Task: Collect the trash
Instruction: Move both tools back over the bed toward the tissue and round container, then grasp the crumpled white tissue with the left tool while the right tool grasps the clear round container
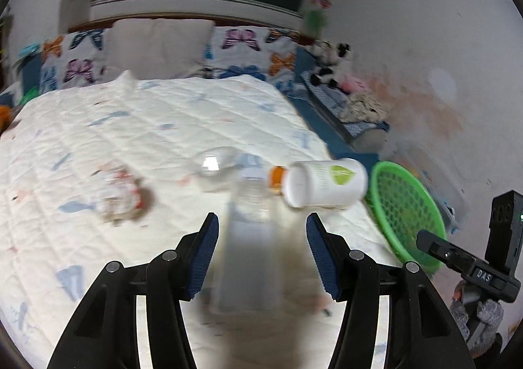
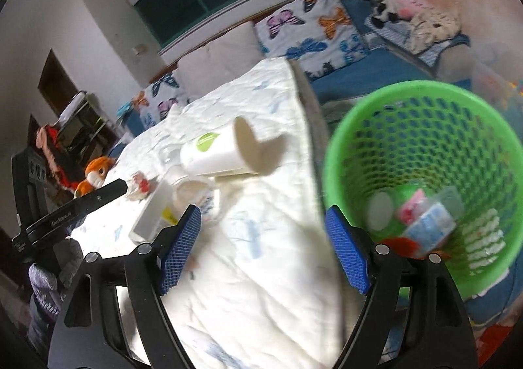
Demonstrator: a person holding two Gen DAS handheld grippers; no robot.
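The left gripper [image 1: 261, 254] held a clear cup [image 1: 246, 258] between half-open jaws; the right gripper [image 2: 263, 248] gaped empty beside the green basket [image 2: 421, 101]. Next, probably, carry the cup right and drop it in.

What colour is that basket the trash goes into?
Bright green, a mesh basket full of holes; the right wrist view shows it best.

The left tongs [image 1: 261, 251] are angled downward, their blue-padded fingers [image 1: 204, 254] set partly apart around a blurred clear bottle [image 1: 251, 238]; whether the pads press on it cannot be told. The right tongs [image 2: 263, 248] are likewise tilted down, held wide with nothing between the pads. Each is gripped by a grey-gloved hand [image 1: 480, 313].
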